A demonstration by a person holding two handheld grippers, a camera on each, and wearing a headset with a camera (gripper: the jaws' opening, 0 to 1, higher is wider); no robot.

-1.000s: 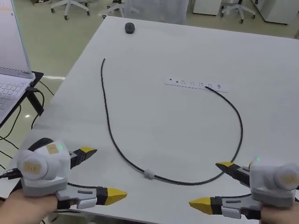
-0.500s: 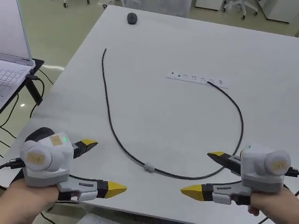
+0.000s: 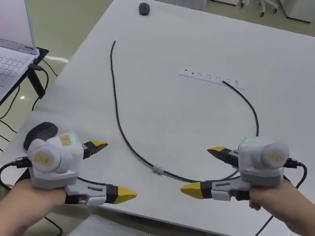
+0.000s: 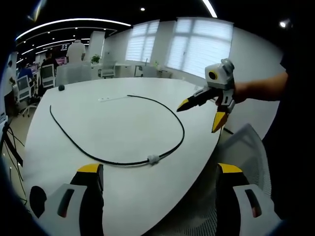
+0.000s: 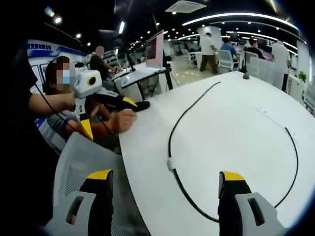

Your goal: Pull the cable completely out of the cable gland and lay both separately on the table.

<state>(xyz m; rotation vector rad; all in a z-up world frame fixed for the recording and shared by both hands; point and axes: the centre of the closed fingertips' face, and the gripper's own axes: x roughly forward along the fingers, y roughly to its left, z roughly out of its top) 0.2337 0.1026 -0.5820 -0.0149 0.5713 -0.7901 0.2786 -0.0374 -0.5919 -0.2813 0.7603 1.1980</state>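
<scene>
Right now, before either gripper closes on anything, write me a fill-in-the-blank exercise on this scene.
The cable, threaded through the cable gland, is coloured ____.
The left gripper and right gripper both have jaws ____.
The cable's far end meets the white ____ strip.
Missing: black; open; power.

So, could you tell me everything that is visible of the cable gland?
The cable gland is a small, pale grey, plastic-looking piece threaded on the thin black cable, which passes through it. It lies on the white table near the front edge, between the open left gripper and right gripper. Neither touches it. Its finer parts are too small to tell.
</scene>
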